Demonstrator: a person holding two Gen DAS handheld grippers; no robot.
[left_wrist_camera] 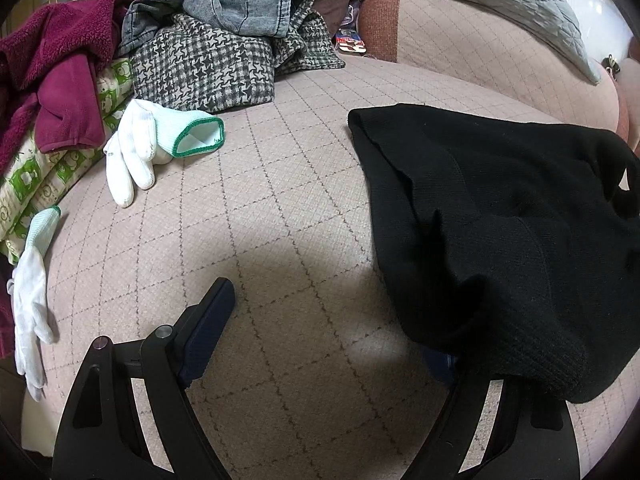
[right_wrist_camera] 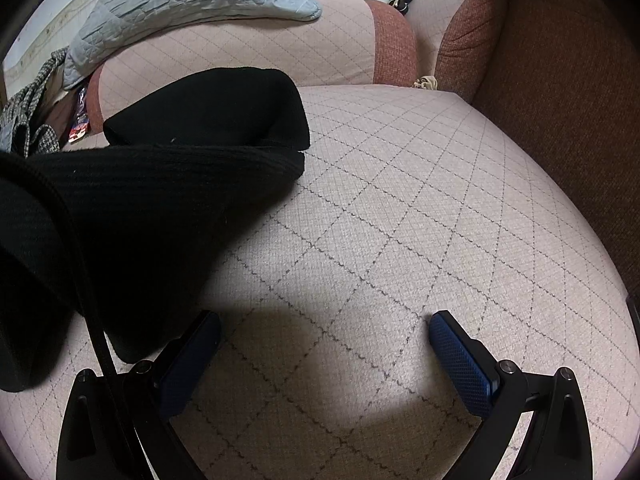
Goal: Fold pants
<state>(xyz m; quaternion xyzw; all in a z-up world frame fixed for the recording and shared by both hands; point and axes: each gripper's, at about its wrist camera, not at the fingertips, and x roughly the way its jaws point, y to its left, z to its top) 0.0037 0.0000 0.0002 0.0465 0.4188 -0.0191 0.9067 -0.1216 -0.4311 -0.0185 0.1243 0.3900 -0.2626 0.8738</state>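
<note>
**Pants bunched on the sofa seat, both tools spread and empty**

The black pants [left_wrist_camera: 500, 216] lie in a loose heap on the pink quilted sofa seat [left_wrist_camera: 280, 208], not yet laid flat. In the left wrist view they fill the right side, and their near ribbed edge drapes over the right finger of the left tool [left_wrist_camera: 332, 328], hiding that finger's tip. The left tool's fingers stand wide apart with only bare seat between them; the cloth rests on one finger rather than being pinched. In the right wrist view the same pants [right_wrist_camera: 160, 200] sit to the left, with a rolled end reaching to the far middle of the seat. The right tool [right_wrist_camera: 324, 340] is spread just as wide over bare cushion, holding nothing; a black cord or strap crosses its left finger, and what it belongs to I cannot tell.

By my reading, folding proper has not begun: this is the opening step, finding edges. The next move likely calls for each tool to pinch the waistband or a cuff and draw the garment out flat on the open seat to the right, well apart from the white gloves [left_wrist_camera: 136, 152] and the clothes pile [left_wrist_camera: 208, 40] at the far left.
</note>
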